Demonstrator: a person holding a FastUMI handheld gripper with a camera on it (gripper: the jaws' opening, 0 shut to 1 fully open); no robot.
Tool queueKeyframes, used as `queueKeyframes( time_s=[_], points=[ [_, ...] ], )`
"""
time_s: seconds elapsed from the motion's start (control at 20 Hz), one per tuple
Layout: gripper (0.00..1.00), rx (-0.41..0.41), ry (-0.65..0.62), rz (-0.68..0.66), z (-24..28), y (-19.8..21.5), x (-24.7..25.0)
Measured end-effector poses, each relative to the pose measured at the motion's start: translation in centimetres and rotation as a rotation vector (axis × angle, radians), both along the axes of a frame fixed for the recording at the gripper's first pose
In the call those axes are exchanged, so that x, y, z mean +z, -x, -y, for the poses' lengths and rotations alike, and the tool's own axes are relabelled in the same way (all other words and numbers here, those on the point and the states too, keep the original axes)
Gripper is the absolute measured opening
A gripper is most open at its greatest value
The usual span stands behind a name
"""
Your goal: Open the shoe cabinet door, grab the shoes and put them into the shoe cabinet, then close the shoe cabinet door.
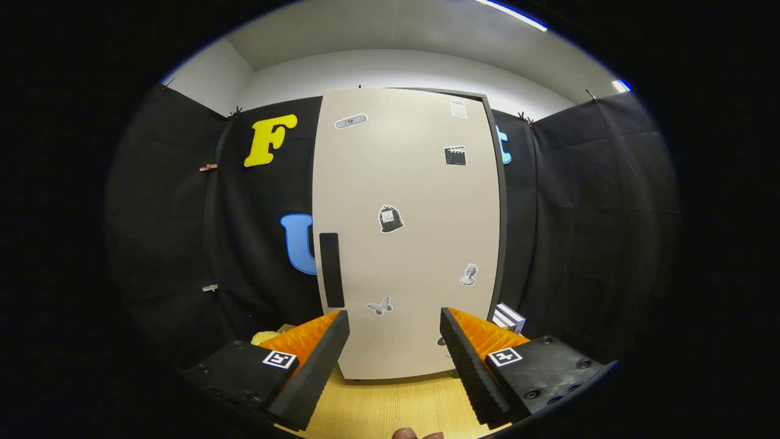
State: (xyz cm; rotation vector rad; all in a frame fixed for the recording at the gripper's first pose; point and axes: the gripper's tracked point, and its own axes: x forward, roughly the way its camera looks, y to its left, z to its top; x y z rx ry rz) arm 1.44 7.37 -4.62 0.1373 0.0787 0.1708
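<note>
A tall beige shoe cabinet (405, 244) stands upright beyond my fingers on the wooden floor, its door shut. A dark vertical handle (331, 269) runs along the door's left edge, just above my left finger. Several small stickers dot the door. My gripper (395, 323) is open and holds nothing, its fingers spread apart in front of the door's lower part. A small yellow object (265, 336) peeks out behind my left finger, to the left of the cabinet; I cannot tell what it is.
A striped white box (509, 317) sits on the floor by the cabinet's right side, behind my right finger. Black cloth walls close in on both sides. Light wooden floor (390, 408) lies between my fingers and the cabinet. A person's fingertips (416, 434) show below.
</note>
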Motion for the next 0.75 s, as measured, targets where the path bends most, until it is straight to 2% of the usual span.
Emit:
queueKeyframes(
  time_s=[0.75],
  points=[
    [0.98, -0.003, 0.002, 0.004, -0.28, -0.22, 0.09]
  ],
)
